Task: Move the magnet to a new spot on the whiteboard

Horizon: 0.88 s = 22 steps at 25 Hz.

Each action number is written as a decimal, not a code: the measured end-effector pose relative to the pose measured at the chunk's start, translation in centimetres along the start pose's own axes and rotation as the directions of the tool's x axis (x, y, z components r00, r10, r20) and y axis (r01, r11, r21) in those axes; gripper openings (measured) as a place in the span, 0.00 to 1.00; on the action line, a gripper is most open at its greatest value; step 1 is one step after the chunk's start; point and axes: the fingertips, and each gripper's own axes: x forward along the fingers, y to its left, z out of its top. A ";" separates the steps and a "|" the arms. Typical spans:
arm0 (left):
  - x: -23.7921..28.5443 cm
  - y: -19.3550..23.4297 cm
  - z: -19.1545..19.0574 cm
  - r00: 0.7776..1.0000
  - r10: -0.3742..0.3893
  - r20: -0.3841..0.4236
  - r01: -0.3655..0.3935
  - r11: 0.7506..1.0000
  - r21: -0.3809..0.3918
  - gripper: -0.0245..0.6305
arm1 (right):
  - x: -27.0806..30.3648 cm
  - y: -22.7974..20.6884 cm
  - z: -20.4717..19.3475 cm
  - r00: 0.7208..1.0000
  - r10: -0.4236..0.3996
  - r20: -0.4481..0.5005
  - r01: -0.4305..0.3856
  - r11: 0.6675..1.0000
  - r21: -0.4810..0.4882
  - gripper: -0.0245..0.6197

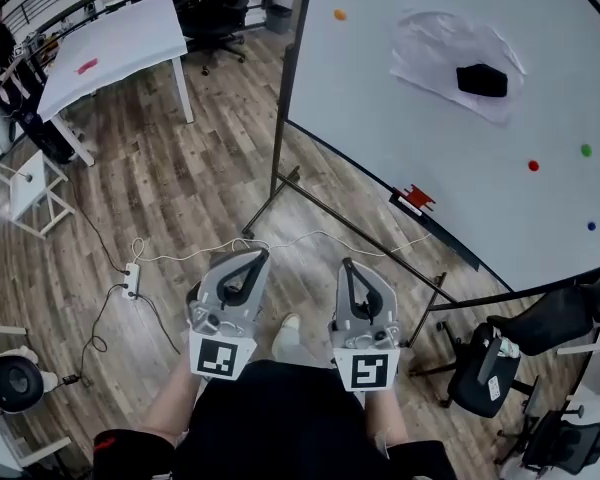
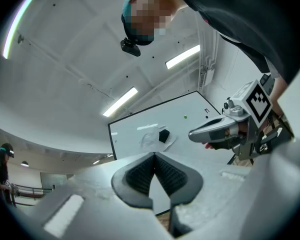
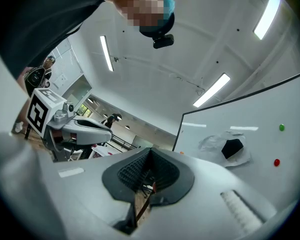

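A wood-plank office floor runs under a large white whiteboard (image 1: 430, 168) on a black stand. The board carries small round magnets: an orange magnet (image 1: 340, 14), a red magnet (image 1: 533, 165), a green magnet (image 1: 585, 150) and a blue magnet (image 1: 591, 226). The left gripper (image 1: 257, 256) and right gripper (image 1: 348, 265) hang low by the person's waist, well apart from the board, fingers pressed together on nothing. For a clean reach, spread one gripper's fingers before arriving, meet a magnet squarely and pinch its rim.
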 end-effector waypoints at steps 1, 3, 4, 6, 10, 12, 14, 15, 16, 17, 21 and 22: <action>0.8 0.2 -0.1 1.000 0.004 0.001 -0.004 1.000 0.003 0.04 | 0.6 -0.6 -0.2 1.000 0.004 0.005 -0.004 1.000 -0.001 0.04; 2.3 0.7 -0.3 1.000 0.014 -0.001 -0.014 1.000 0.009 0.04 | 1.8 -1.6 -0.6 1.000 0.017 0.010 -0.017 1.000 0.000 0.04; 3.0 0.9 -0.5 1.000 0.019 -0.004 -0.019 1.000 0.013 0.04 | 2.3 -2.0 -0.9 1.000 0.024 0.011 -0.024 1.000 0.002 0.04; 4.2 1.2 -0.8 0.999 0.030 -0.010 -0.030 0.999 0.021 0.04 | 3.1 -2.9 -1.4 0.999 0.035 0.017 -0.035 0.999 0.011 0.04; 6.2 1.6 -1.2 0.998 0.057 -0.018 -0.056 0.997 0.047 0.04 | 4.6 -4.7 -2.3 0.998 0.055 0.037 -0.055 0.998 0.022 0.04; 7.2 1.7 -1.4 0.997 0.072 -0.020 -0.071 0.996 0.059 0.04 | 5.2 -5.4 -2.7 0.996 0.072 0.049 -0.073 0.997 0.019 0.04; 8.0 1.9 -1.6 0.996 0.089 -0.020 -0.088 0.994 0.064 0.04 | 5.6 -5.9 -2.9 0.994 0.089 0.061 -0.090 0.996 0.012 0.04; 8.4 1.9 -1.7 0.995 0.099 -0.018 -0.097 0.993 0.064 0.04 | 5.8 -6.2 -3.1 0.993 0.096 0.064 -0.097 0.995 0.010 0.04; 8.8 1.9 -1.7 0.994 0.108 -0.016 -0.107 0.992 0.063 0.04 | 6.0 -6.6 -3.3 0.993 0.101 0.066 -0.102 0.995 0.008 0.04; 9.1 1.9 -1.7 0.993 0.117 -0.015 -0.116 0.991 0.063 0.04 | 6.2 -7.0 -3.6 0.992 0.105 0.066 -0.106 0.994 0.008 0.04; 9.9 1.6 -2.1 0.991 0.128 -0.026 -0.126 0.990 0.069 0.04 | 6.8 -7.8 -4.0 0.990 0.111 0.082 -0.114 0.993 0.024 0.04; 10.0 1.5 -2.3 0.991 0.128 -0.031 -0.125 0.990 0.072 0.04 | 6.9 -7.9 -4.1 0.990 0.114 0.085 -0.116 0.993 0.023 0.04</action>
